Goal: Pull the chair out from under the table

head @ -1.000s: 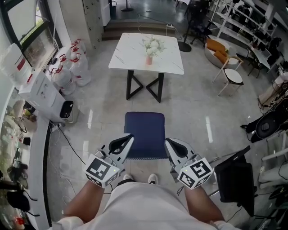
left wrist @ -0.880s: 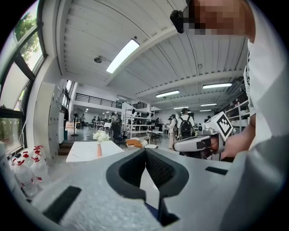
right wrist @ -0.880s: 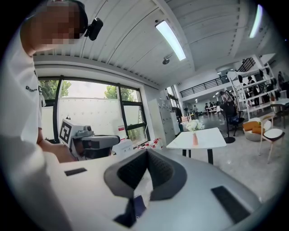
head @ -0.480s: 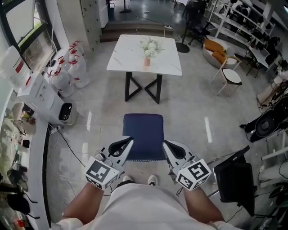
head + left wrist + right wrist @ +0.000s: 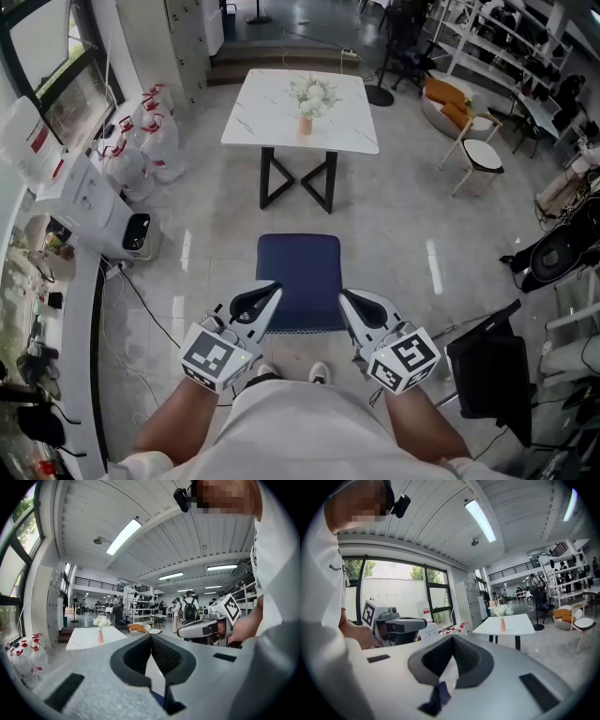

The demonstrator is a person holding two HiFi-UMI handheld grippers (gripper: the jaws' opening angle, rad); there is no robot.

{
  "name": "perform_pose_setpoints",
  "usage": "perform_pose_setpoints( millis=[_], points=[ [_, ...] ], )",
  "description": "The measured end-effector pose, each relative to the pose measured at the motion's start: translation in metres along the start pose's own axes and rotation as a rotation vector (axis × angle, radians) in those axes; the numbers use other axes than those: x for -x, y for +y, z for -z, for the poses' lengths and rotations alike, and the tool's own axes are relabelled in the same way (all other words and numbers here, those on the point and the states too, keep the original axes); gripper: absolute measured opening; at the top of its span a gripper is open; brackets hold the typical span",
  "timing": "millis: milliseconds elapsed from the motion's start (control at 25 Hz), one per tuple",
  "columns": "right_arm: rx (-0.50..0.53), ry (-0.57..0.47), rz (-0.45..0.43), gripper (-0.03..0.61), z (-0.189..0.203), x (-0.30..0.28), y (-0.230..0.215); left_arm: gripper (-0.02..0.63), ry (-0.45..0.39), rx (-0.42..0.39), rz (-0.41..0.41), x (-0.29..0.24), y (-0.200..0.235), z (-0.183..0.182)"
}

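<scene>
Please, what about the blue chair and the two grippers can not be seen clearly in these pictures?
Legs of the dark blue padded chair: head view, hidden under its own seat.
The seat's two near corners: head view, covered by the left gripper and the right gripper.
Whether either shut gripper touches the chair: head view looks from above; both gripper views show only a blue sliver below the closed jaws.
</scene>
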State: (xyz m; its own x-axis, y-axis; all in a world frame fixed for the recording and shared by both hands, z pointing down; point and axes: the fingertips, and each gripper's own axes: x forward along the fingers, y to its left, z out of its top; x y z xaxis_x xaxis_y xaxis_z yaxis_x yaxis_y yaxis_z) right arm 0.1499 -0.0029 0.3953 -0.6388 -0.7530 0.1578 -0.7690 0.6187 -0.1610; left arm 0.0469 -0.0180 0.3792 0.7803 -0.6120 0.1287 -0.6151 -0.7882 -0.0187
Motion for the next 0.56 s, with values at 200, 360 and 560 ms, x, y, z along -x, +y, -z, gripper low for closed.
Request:
perform_pose_setpoints(
  millis=[200, 360, 560],
  points=[
    [-0.002, 0.009, 0.000, 0.005, 0.0027, -0.0010, 0.0001, 0.006, 0.009, -0.004, -0.003, 0.0015, 0.0007, 0.0023],
    [-0.003, 0.010, -0.002, 0.005, 0.0041, -0.0005, -0.0003, 0.006, 0.014, -0.007, -0.004, -0.0004, -0.0006, 0.0014],
    [-0.008, 0.009, -0.004, 0.005, 0.0050, -0.0033, 0.0008, 0.006, 0.013, -0.006, -0.008, 0.0007, 0.0012, 0.0001]
  ],
)
